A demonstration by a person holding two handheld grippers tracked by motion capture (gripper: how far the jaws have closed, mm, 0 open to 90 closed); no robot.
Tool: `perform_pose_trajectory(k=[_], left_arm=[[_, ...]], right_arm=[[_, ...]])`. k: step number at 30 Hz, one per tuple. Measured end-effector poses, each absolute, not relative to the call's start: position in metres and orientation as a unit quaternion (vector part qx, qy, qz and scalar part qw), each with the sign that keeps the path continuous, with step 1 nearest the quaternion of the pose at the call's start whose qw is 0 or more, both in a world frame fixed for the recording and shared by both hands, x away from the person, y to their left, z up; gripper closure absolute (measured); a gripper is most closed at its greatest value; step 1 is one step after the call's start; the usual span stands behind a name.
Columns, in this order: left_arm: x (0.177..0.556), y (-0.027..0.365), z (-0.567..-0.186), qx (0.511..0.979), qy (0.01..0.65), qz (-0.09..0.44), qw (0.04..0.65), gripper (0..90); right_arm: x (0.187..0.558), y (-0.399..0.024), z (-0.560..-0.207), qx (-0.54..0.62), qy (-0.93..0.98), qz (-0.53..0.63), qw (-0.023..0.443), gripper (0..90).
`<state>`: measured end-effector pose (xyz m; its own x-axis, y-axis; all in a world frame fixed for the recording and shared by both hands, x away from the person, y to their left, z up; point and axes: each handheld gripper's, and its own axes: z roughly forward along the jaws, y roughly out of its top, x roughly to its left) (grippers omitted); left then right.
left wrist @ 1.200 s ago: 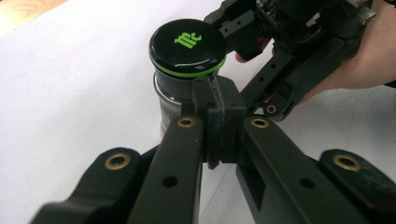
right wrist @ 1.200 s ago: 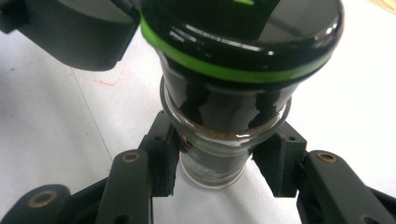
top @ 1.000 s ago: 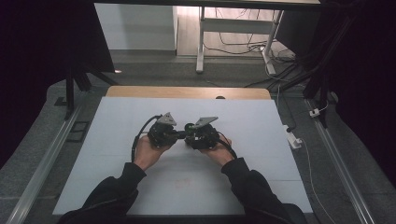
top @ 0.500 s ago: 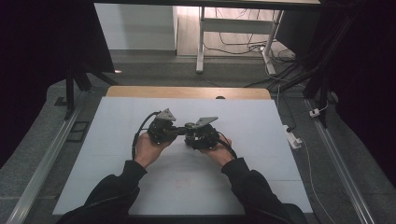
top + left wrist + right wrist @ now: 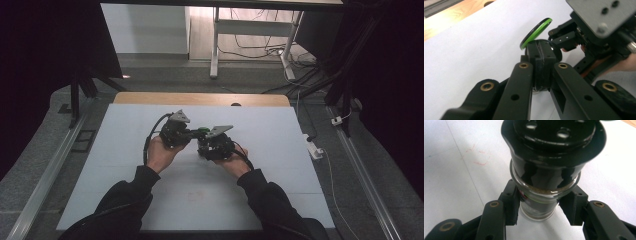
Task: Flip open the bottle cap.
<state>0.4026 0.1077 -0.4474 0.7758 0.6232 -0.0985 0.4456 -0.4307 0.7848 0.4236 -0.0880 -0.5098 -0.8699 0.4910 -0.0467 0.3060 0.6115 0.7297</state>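
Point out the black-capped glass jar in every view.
High view: the jar is at the table's middle, between the two tools.
Left gripper view: centre, its black cap clamped in the left tool, its green-rimmed lid flipped up.
Right gripper view: centre, its glass body clamped in the right tool.
Shared landmark: the white tabletop under it.

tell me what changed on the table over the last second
Almost nothing moved. The left claw may have shifted very slightly; it keeps its grip on the black cap with the green-edged flip lid. The right claw stayed put, clamped on the glass jar. Both hands are still together at the middle of the white table, and the lid is open as before.
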Motion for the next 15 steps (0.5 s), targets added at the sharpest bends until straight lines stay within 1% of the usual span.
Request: perform_pose_trajectory(k=[9, 15], left_arm=[[0.416, 0.110, -0.446, 0.837, 0.336, 0.111, 0.417, 88.9], [0.416, 0.110, -0.448, 0.841, 0.334, 0.109, 0.412, 88.3]], right_arm=[[0.423, -0.088, -0.510, 0.226, 0.889, 0.381, 0.119, 52.7], [0.424, -0.089, -0.511, 0.223, 0.888, 0.385, 0.119, 52.6]])
